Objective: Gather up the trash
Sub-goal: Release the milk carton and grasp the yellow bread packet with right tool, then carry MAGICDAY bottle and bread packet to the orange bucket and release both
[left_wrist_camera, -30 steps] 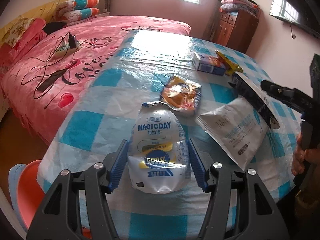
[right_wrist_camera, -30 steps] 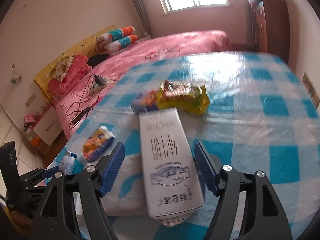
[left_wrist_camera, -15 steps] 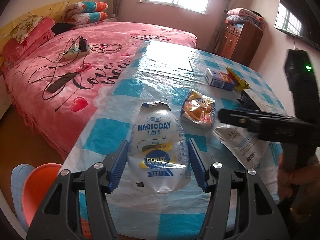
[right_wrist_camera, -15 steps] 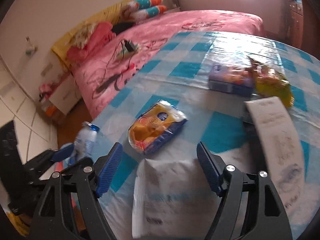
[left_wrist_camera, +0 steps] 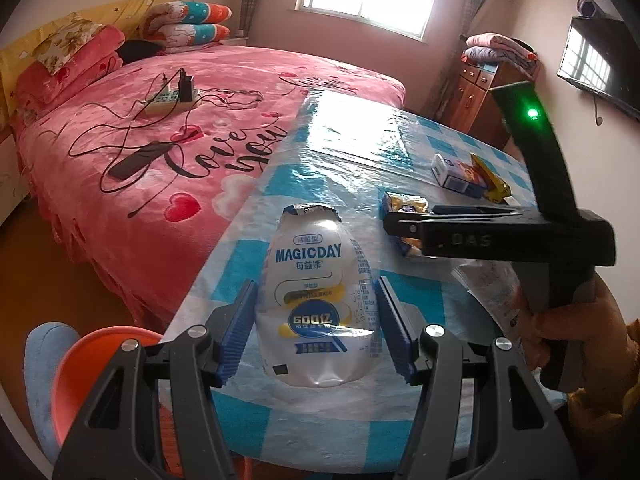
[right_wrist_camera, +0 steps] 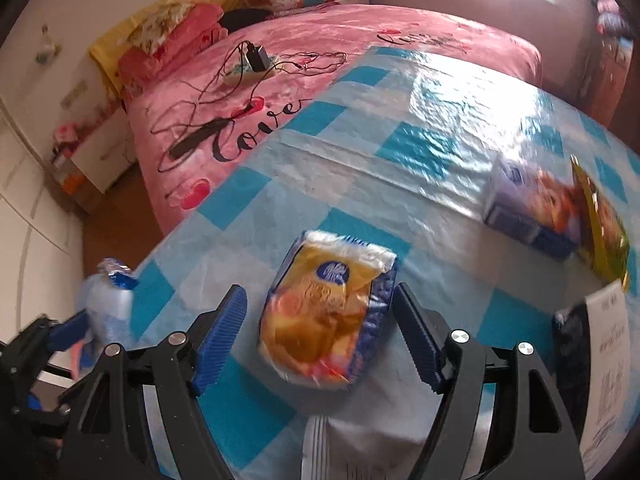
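Note:
My left gripper (left_wrist_camera: pixel 316 328) is shut on a white MAGICDAY drink pouch (left_wrist_camera: pixel 316 300) and holds it above the near edge of the blue-checked table (left_wrist_camera: pixel 352 152). My right gripper (right_wrist_camera: pixel 320 336) is open, its blue pads on either side of an orange snack packet (right_wrist_camera: pixel 324 316) that lies on the table. The right gripper also shows from the side in the left wrist view (left_wrist_camera: pixel 500 232). The left gripper with its pouch (right_wrist_camera: pixel 106 304) shows at the left in the right wrist view.
A purple box (right_wrist_camera: pixel 528 204) and a yellow wrapper (right_wrist_camera: pixel 600 220) lie further back on the table. A white carton (right_wrist_camera: pixel 604 368) and a white bag (right_wrist_camera: pixel 360 448) lie near me. An orange bin (left_wrist_camera: pixel 84 380) stands below the table. A pink bed (left_wrist_camera: pixel 180 120) is at left.
My right gripper let go of the white carton, swung left and moved over the orange snack packet. My left gripper kept its hold on the pouch and drew back slightly.

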A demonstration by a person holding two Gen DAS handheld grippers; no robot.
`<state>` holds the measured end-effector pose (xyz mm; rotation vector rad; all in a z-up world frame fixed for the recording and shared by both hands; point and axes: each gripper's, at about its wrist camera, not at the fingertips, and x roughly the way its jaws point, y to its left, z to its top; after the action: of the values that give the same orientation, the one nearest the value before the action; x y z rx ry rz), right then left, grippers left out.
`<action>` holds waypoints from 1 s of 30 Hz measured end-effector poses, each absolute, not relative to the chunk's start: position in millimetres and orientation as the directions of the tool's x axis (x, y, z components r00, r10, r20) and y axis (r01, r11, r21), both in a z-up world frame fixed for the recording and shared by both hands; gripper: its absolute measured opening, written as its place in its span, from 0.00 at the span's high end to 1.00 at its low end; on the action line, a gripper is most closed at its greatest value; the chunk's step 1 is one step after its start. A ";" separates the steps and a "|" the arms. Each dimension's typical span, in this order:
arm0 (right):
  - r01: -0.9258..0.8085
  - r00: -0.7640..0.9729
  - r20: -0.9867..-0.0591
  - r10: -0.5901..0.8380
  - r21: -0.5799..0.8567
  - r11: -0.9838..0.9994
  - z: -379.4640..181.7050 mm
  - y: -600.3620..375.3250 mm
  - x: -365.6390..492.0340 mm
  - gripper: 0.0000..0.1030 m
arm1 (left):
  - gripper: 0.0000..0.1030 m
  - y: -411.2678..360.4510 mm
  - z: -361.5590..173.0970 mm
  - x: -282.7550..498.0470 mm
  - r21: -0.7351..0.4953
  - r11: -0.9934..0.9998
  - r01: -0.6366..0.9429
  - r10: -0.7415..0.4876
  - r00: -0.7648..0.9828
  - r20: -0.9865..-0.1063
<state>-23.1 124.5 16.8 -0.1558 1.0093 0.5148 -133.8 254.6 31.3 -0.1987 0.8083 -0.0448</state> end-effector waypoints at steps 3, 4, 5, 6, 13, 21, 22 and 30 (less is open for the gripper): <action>-0.492 0.461 -0.839 0.290 0.030 0.870 14.3 130.2 -24.0 0.39 | 0.41 259.1 28.9 -133.6 -0.198 0.979 -0.045 -0.114 0.687 -0.718; -0.494 0.468 -0.837 0.284 0.018 0.869 13.5 130.1 -24.5 0.41 | 0.41 260.1 28.6 -133.6 -0.198 0.979 -0.047 -0.113 0.687 -0.718; -0.498 0.477 -0.834 0.276 0.002 0.867 12.8 130.3 -25.7 0.43 | 0.41 261.6 28.2 -133.6 -0.200 0.979 -0.049 -0.112 0.687 -0.718; -0.500 0.481 -0.833 0.271 -0.007 0.866 11.7 130.9 -25.7 0.44 | 0.41 262.7 27.7 -133.6 -0.202 0.978 -0.051 -0.113 0.687 -0.718; -0.533 0.485 -0.818 0.309 0.004 0.846 11.8 129.2 -29.4 0.49 | 0.41 265.3 25.2 -134.2 -0.211 0.976 -0.053 -0.117 0.687 -0.717; -0.534 0.493 -0.794 0.354 0.045 0.844 22.2 118.9 -33.0 0.64 | 0.41 266.8 25.9 -139.5 -0.215 0.975 -0.059 -0.116 0.689 -0.715; -0.534 0.494 -0.793 0.356 0.047 0.844 22.7 118.4 -34.0 0.64 | 0.41 266.9 26.0 -139.5 -0.214 0.975 -0.060 -0.114 0.690 -0.714; -0.539 0.496 -0.775 0.392 0.079 0.839 27.4 114.5 -46.2 0.70 | 0.41 272.6 27.9 -147.8 -0.217 0.974 -0.070 -0.108 0.695 -0.710</action>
<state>-46.2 114.5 27.4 -0.1827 0.8880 0.5673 -147.8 272.6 27.9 -0.2357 0.8034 -0.0216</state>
